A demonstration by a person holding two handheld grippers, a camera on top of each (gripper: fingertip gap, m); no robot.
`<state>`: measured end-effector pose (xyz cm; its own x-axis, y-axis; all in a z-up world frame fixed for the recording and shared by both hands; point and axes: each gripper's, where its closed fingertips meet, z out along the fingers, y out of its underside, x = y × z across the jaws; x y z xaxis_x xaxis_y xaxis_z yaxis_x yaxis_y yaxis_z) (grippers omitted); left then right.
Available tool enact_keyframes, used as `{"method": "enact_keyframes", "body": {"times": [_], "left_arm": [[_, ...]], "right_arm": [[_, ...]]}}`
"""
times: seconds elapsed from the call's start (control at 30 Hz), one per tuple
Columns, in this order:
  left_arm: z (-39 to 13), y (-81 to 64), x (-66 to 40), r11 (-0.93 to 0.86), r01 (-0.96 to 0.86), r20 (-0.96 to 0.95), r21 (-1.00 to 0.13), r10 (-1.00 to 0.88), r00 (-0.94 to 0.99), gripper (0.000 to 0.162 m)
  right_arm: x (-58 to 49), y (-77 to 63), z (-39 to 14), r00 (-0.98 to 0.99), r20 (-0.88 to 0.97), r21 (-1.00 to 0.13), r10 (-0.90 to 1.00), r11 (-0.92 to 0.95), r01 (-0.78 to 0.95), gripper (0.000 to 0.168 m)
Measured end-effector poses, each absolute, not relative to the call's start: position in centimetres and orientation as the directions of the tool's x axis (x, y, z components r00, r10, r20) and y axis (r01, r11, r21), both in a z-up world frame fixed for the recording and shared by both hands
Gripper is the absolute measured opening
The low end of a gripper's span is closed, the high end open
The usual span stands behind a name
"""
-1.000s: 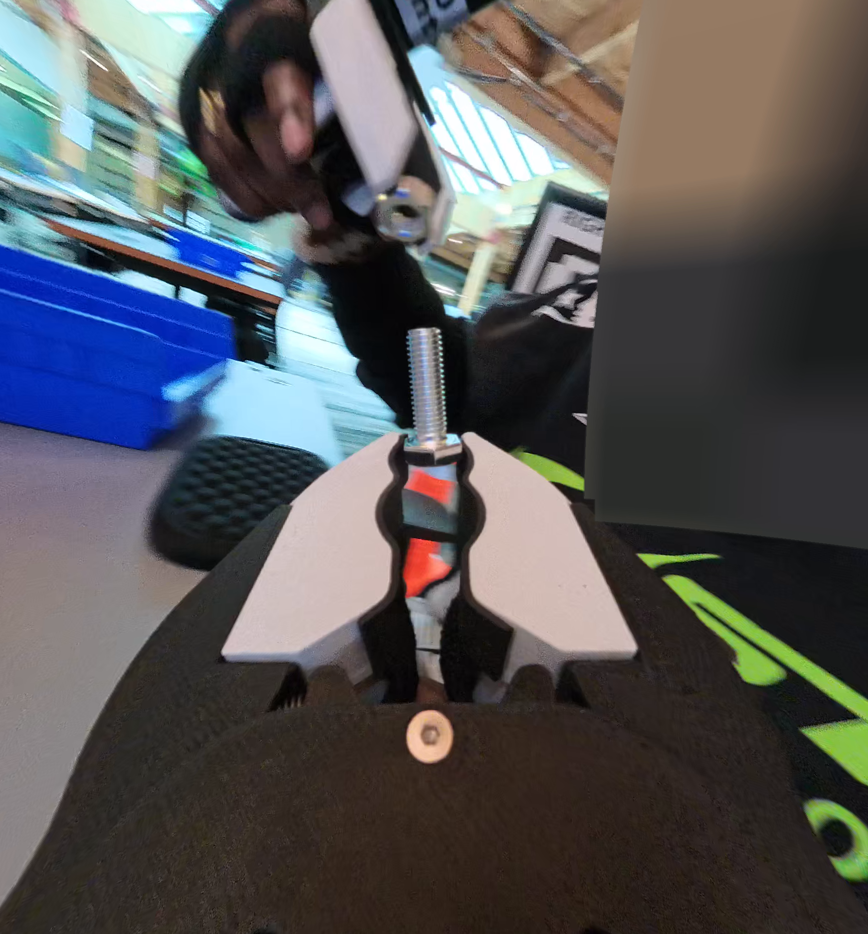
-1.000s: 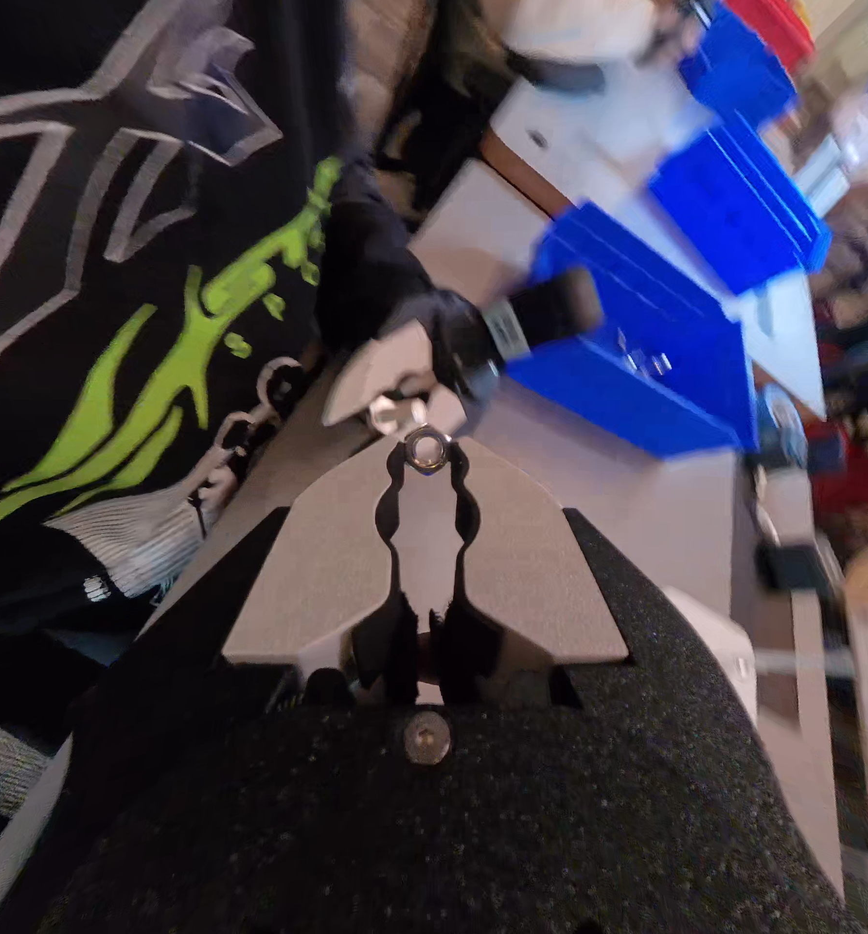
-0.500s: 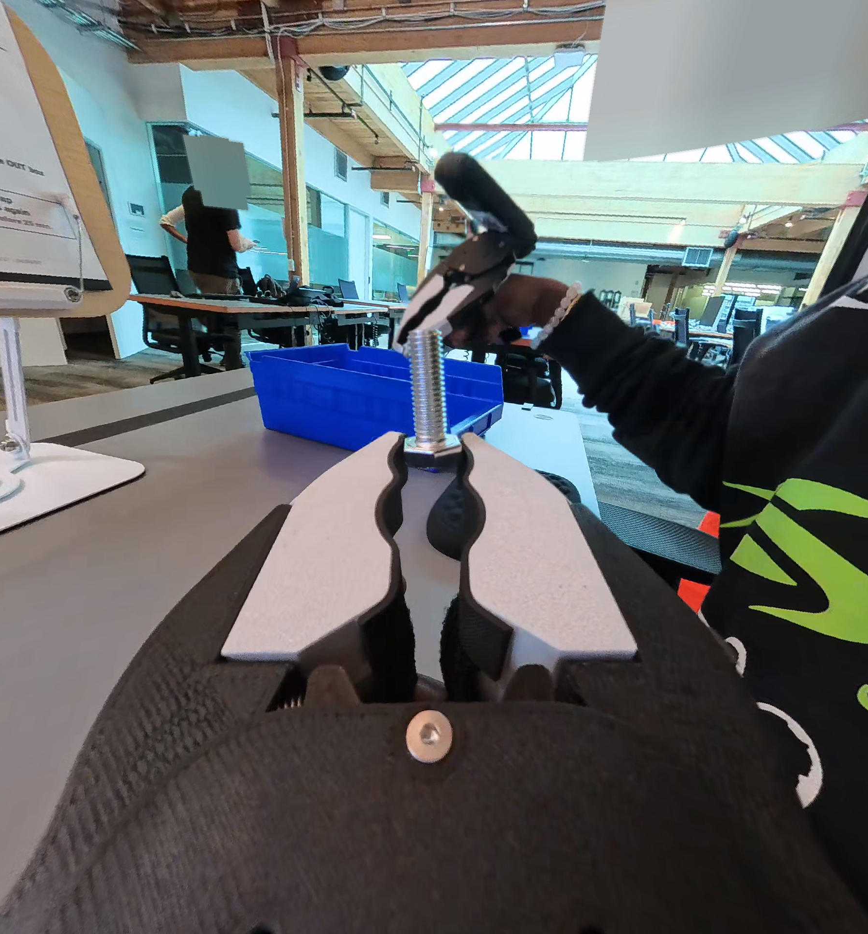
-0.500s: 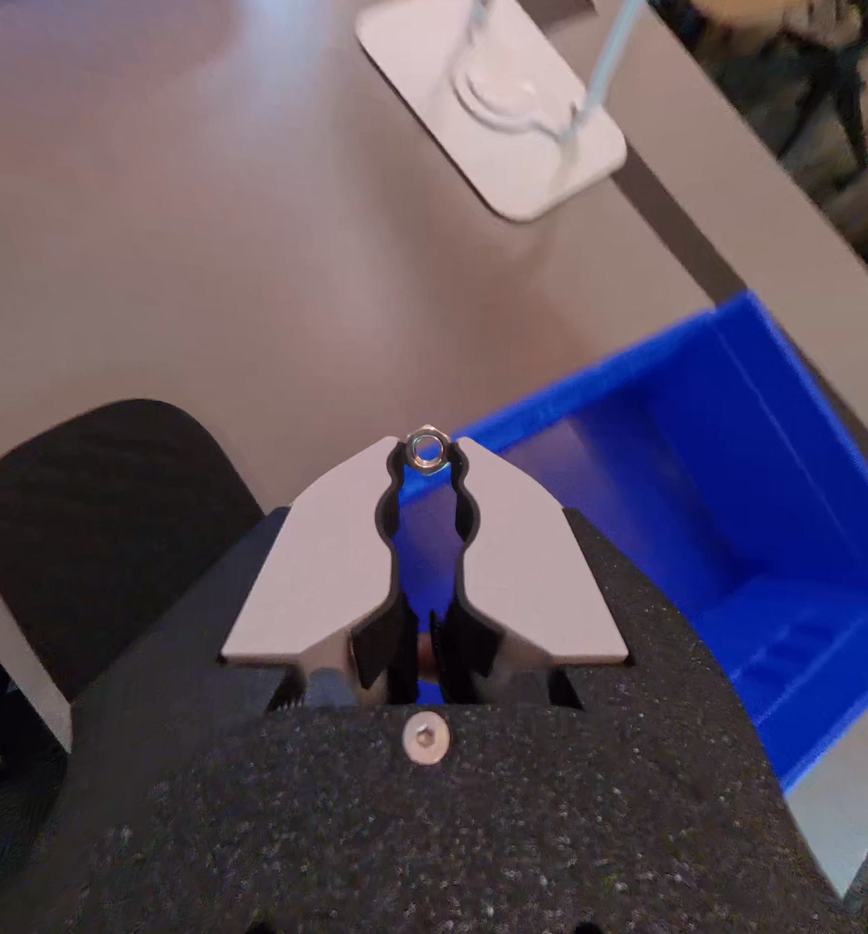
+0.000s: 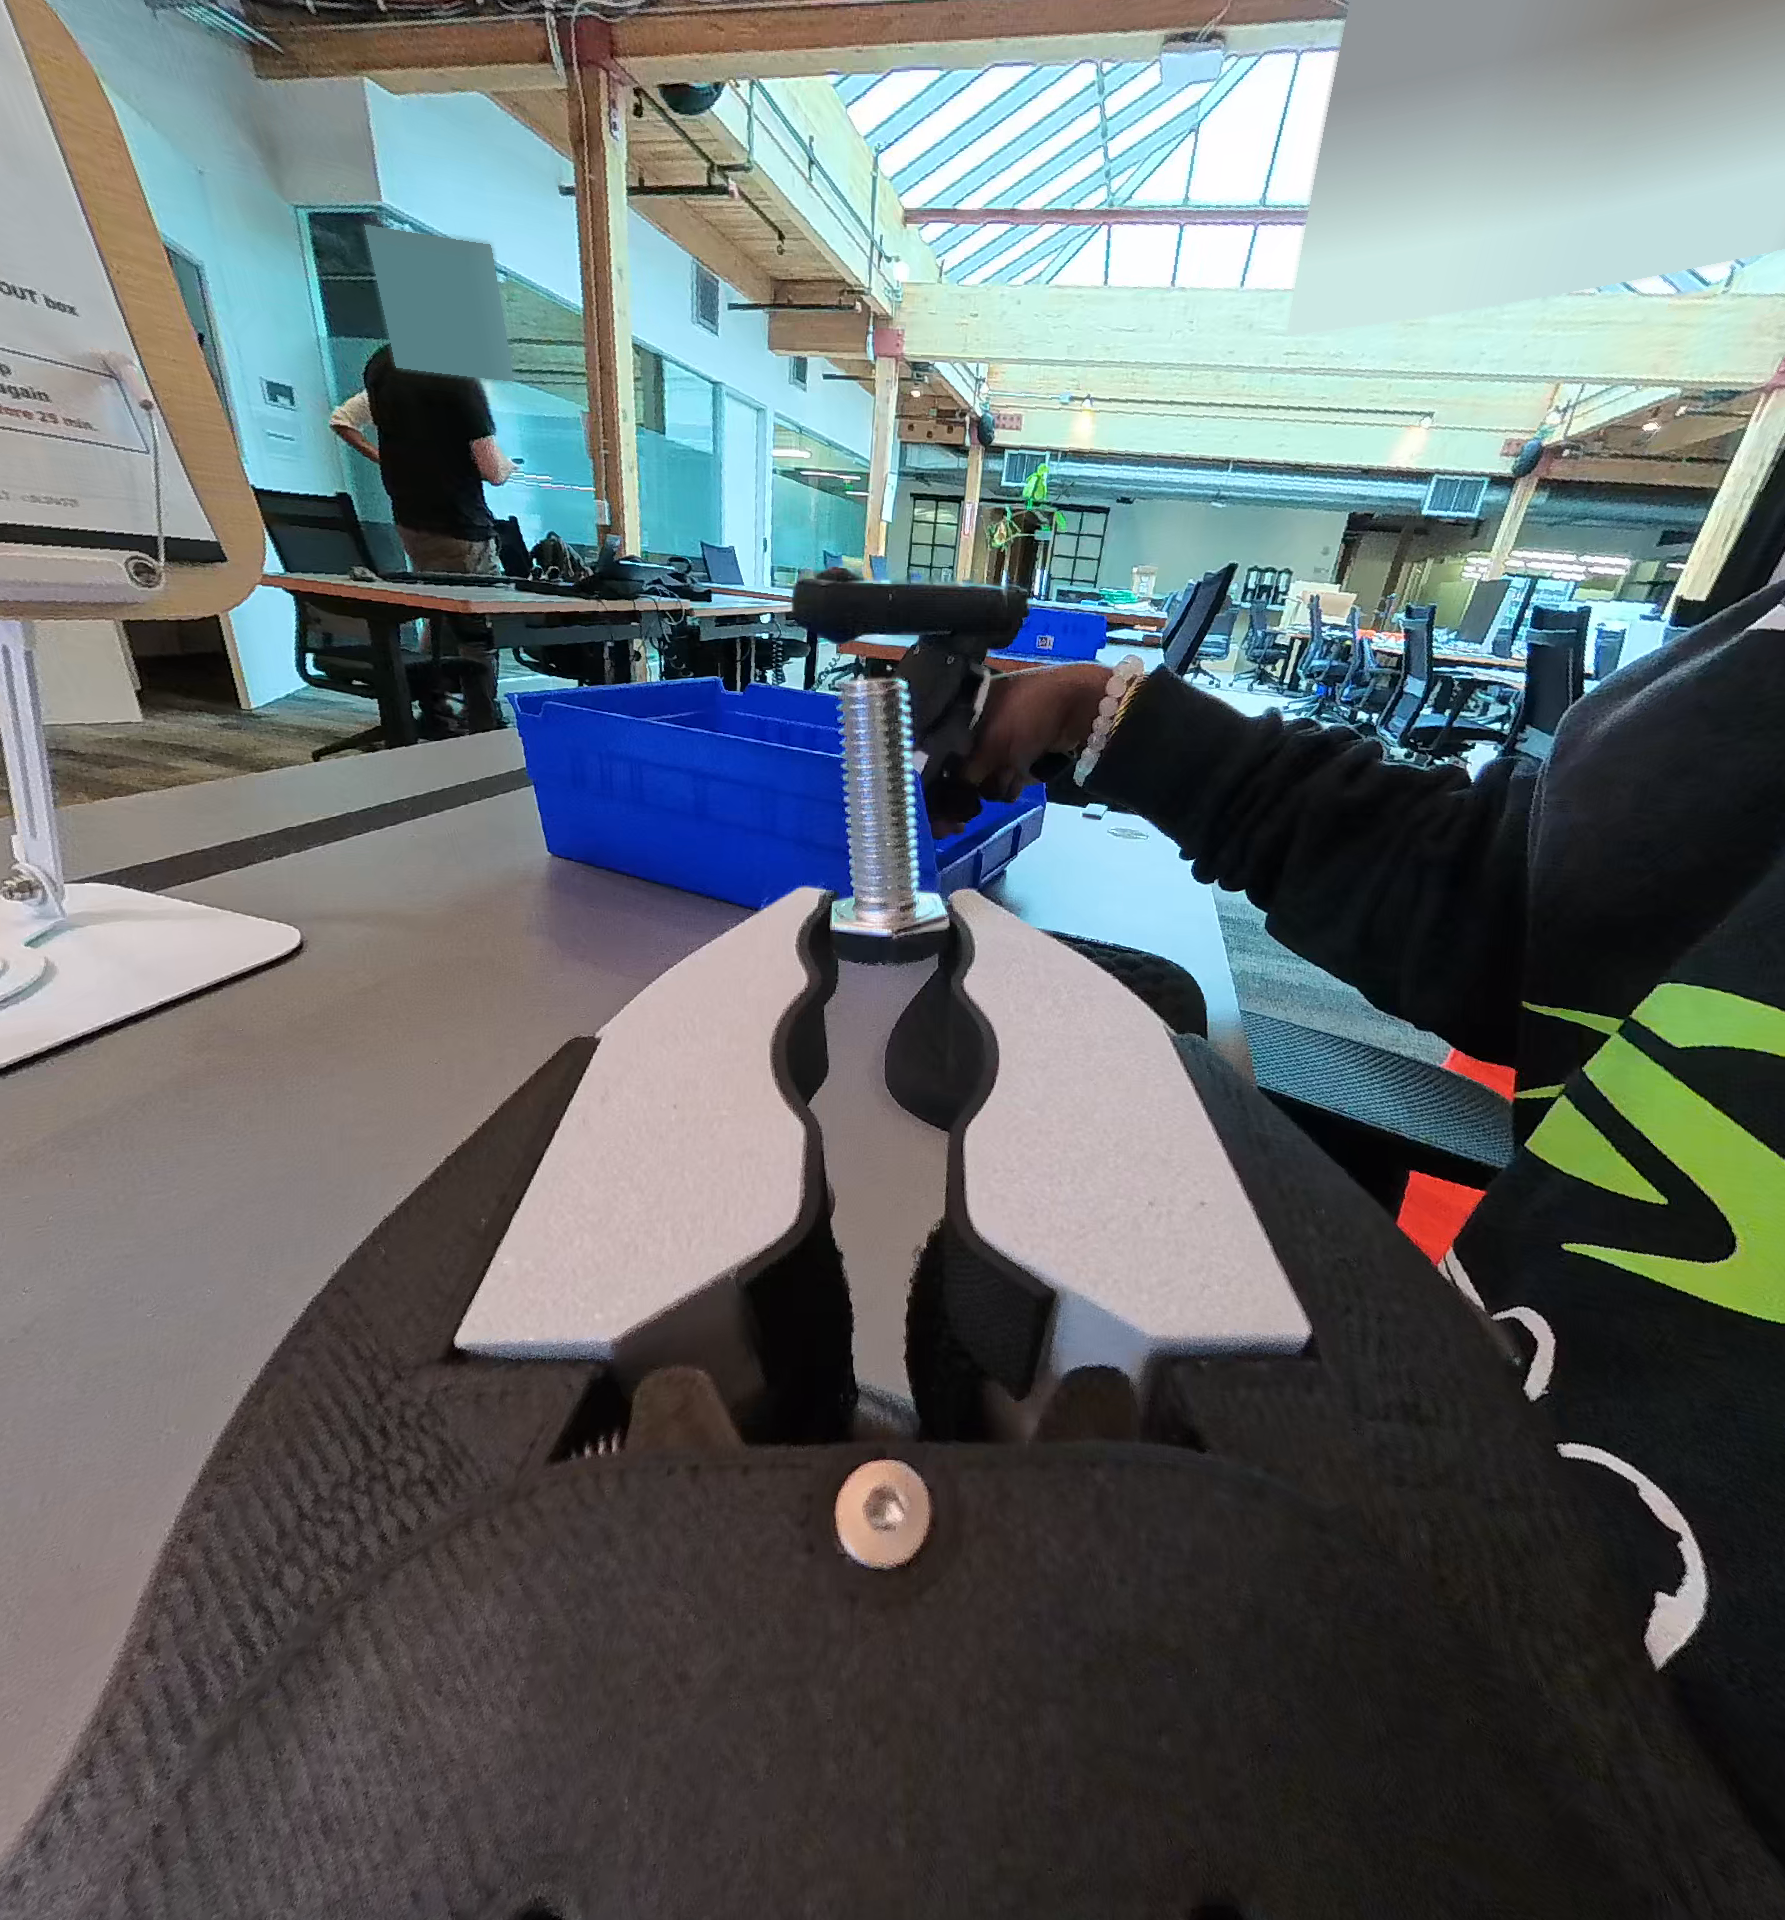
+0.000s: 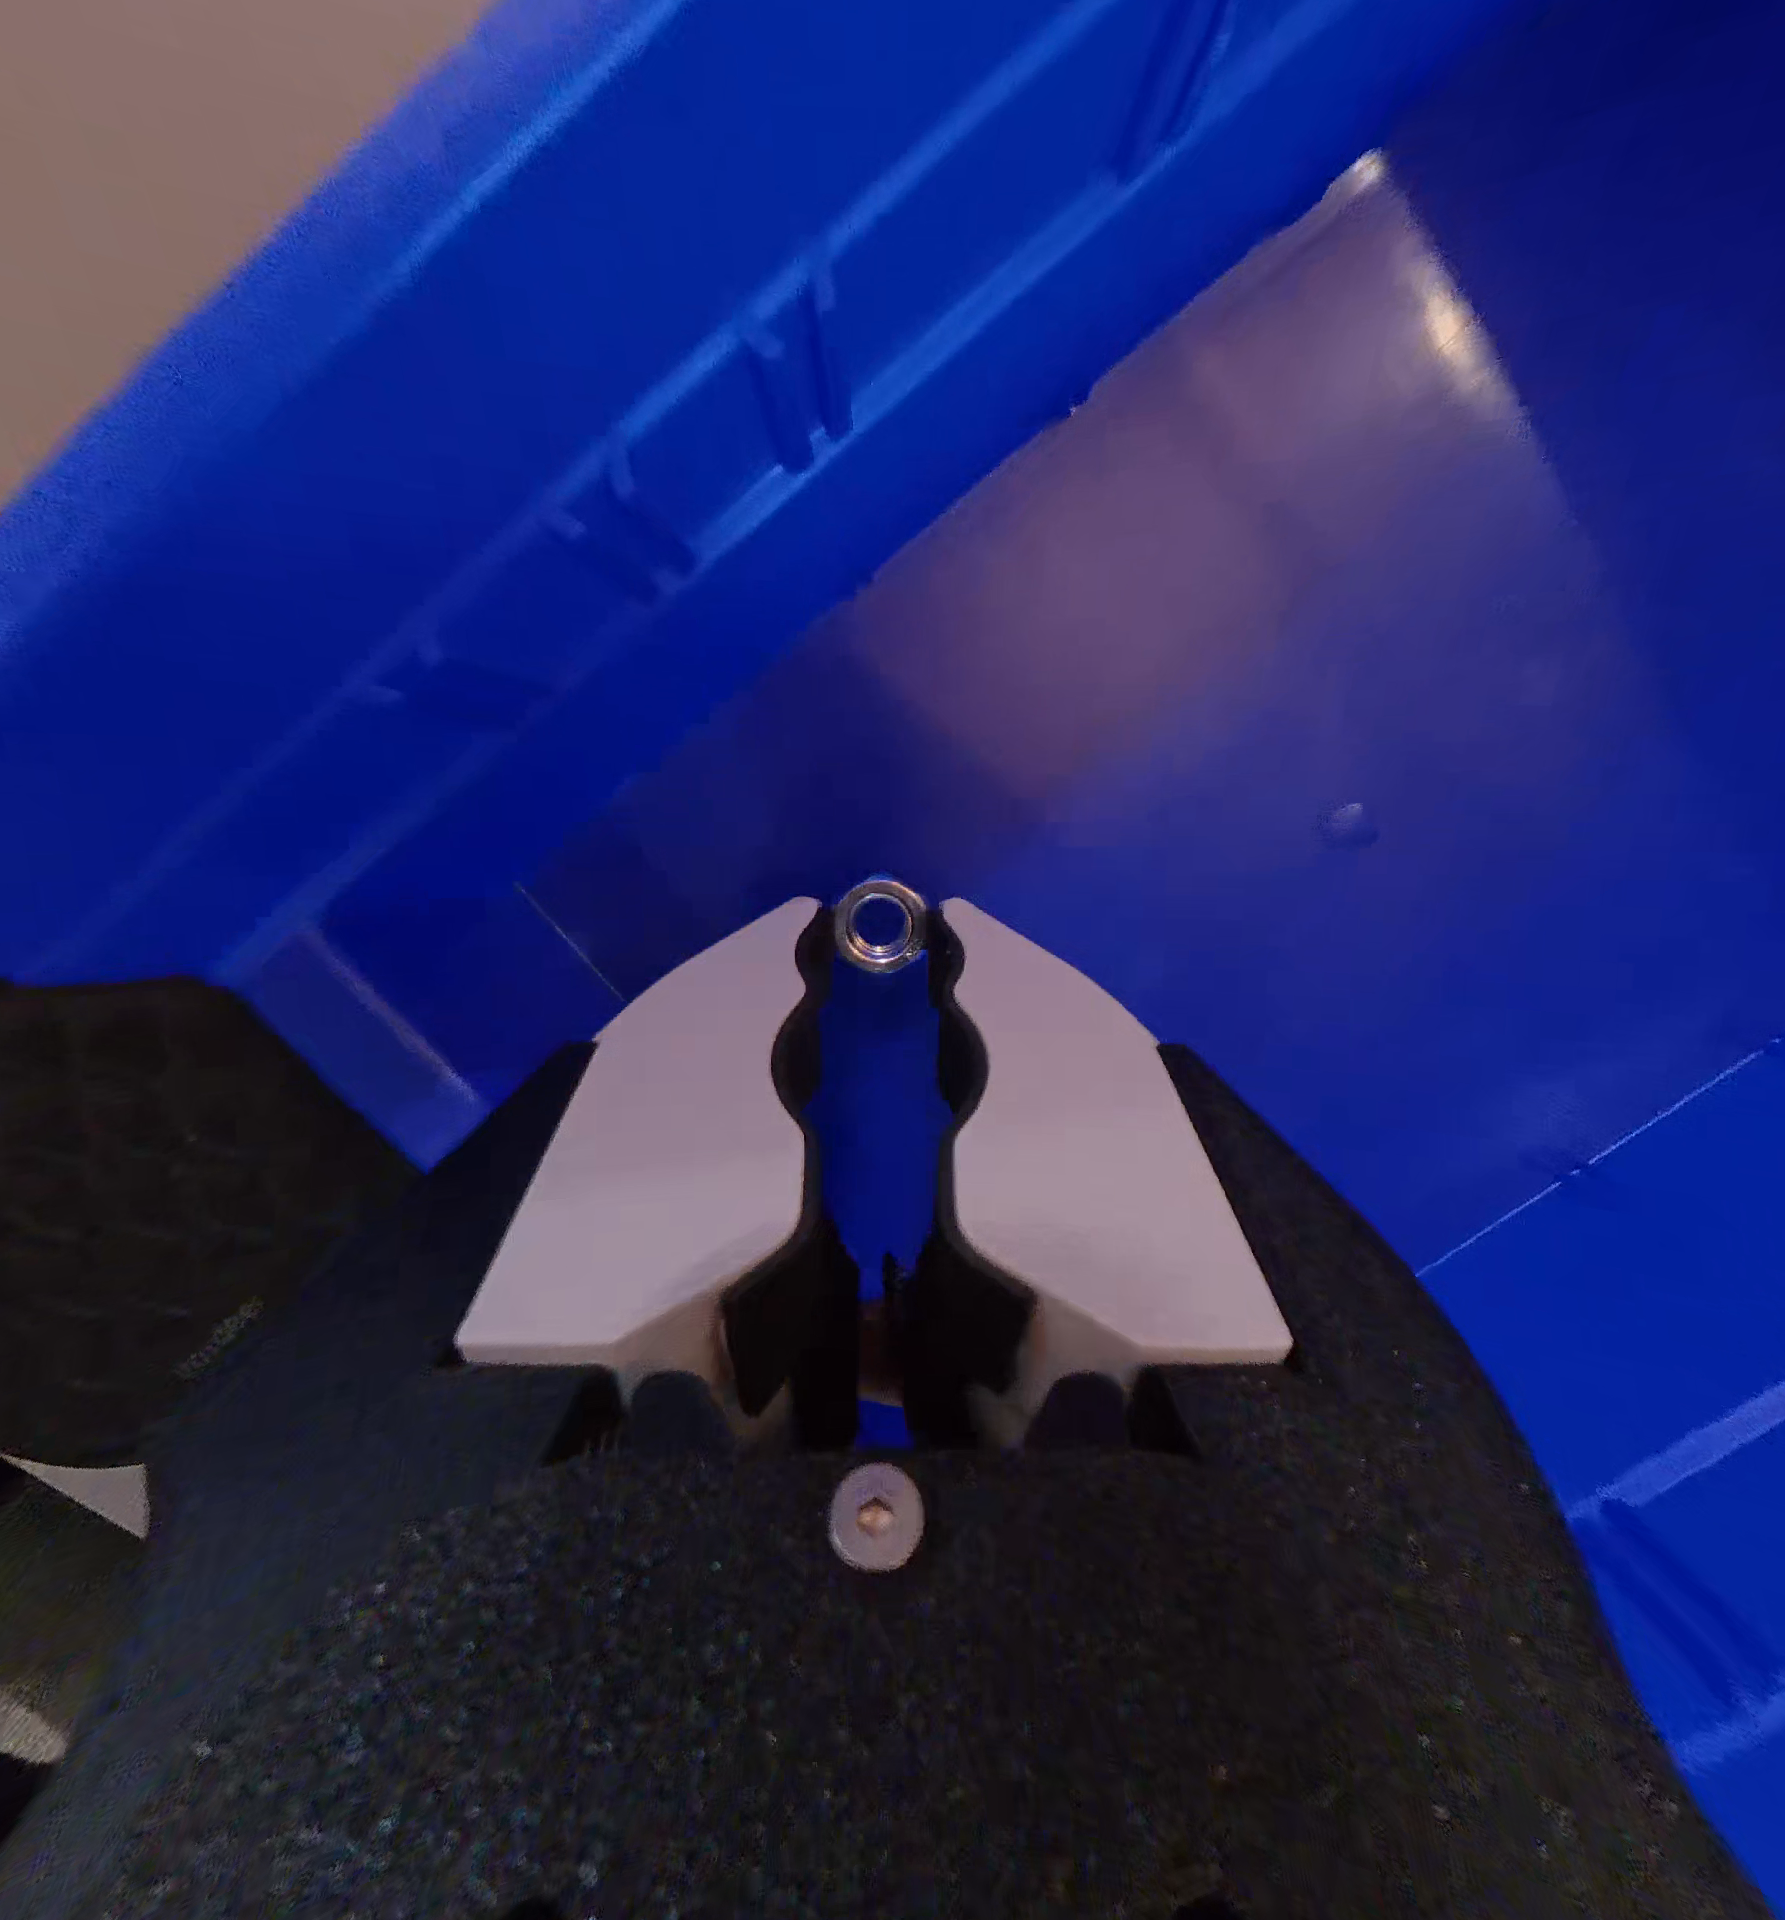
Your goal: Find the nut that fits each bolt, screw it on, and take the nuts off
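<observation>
Left wrist view: left gripper clamped on the hex head of a bolt, frame centre. Bolt's long axis runs straight up, threaded end free, no nut on it. Behind it, centre frame, a blue bin sits on the grey table; the right gripper reaches down into the bin from the right. White stand base at left edge.

Right wrist view: right gripper pinches a small nut at its tips, bore facing the camera. Bin floor fills the upper frame, directly ahead of the nut. Judgement: nut is over the bin for release; the bolt lies well apart from it.
</observation>
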<state>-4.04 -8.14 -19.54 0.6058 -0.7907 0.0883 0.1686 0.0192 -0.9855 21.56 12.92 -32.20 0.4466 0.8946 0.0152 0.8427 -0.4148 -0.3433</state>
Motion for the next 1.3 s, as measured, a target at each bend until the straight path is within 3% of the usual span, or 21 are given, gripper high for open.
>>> {"method": "enact_keyframes", "body": {"times": [0.1, 0.3, 0.4, 0.5, 0.63, 0.73, 0.83, 0.93, 1.03, 1.13, 1.3], "left_arm": [[-19.6, -8.1, -4.0, 0.017, 0.164, 0.087, -0.986, -0.791, 0.606, 0.018], [-19.7, -8.1, -3.9, 0.016, 0.156, 0.083, -0.988, -0.791, 0.606, 0.018], [-19.8, -8.1, -3.8, 0.016, 0.146, 0.077, -0.989, -0.791, 0.607, 0.018], [-20.0, -8.0, -3.6, 0.013, 0.135, 0.072, -0.991, -0.792, 0.606, 0.018], [-20.2, -8.0, -3.4, 0.012, 0.118, 0.062, -0.993, -0.793, 0.606, 0.018], [-20.2, -8.1, -3.3, 0.017, 0.109, 0.053, -0.994, -0.794, 0.605, 0.018], [-20.3, -8.1, -3.2, 0.021, 0.097, 0.042, -0.995, -0.795, 0.605, 0.018], [-20.4, -8.2, -3.1, 0.025, 0.088, 0.034, -0.996, -0.796, 0.604, 0.018], [-20.5, -8.2, -3.0, 0.022, 0.083, 0.032, -0.996, -0.798, 0.601, 0.019], [-20.5, -8.2, -2.8, 0.021, 0.078, 0.03, -0.997, -0.803, 0.595, 0.019], [-20.4, -8.1, -3.0, 0.006, 0.099, 0.054, -0.995, -0.805, 0.591, 0.041]], "right_arm": [[21.7, 12.8, -32.6, 0.446, 0.003, -0.322, 0.895, -0.422, 0.848, 0.019], [21.7, 13.4, -29.3, 0.515, 0.087, -0.408, 0.853, -0.441, 0.799, 0.024], [20.1, 13.3, -23.8, 0.584, 0.172, -0.58, 0.793, -0.398, 0.711, 0.024], [14.8, 10.3, -17.4, 0.548, 0.185, -0.79, 0.815, -0.209, 0.577, 0.027], [4.1, -0.3, -12.2, 0.169, 0.079, -0.953, 0.982, 0.025, 0.302, 0.029], [-1.5, -7.0, -13.7, -0.095, 0.006, -0.96, 0.995, 0.033, 0.277, 0.029], [-4.7, -9.5, -16.6, -0.196, -0.027, -0.935, 0.98, 0.044, 0.351, 0.03], [-6.0, -9.4, -17.7, -0.199, -0.03, -0.926, 0.98, 0.047, 0.375, 0.026], [-6.3, -9.8, -17.3, -0.239, -0.046, -0.936, 0.97, 0.042, 0.35, 0.011], [-6.1, -9.8, -17.3, -0.252, -0.028, -0.934, 0.967, 0.065, 0.352, 0.01], [-3.1, -4.7, -14.3, -0.047, 0.076, -0.945, 0.996, 0.087, 0.316, 0.01]]}}
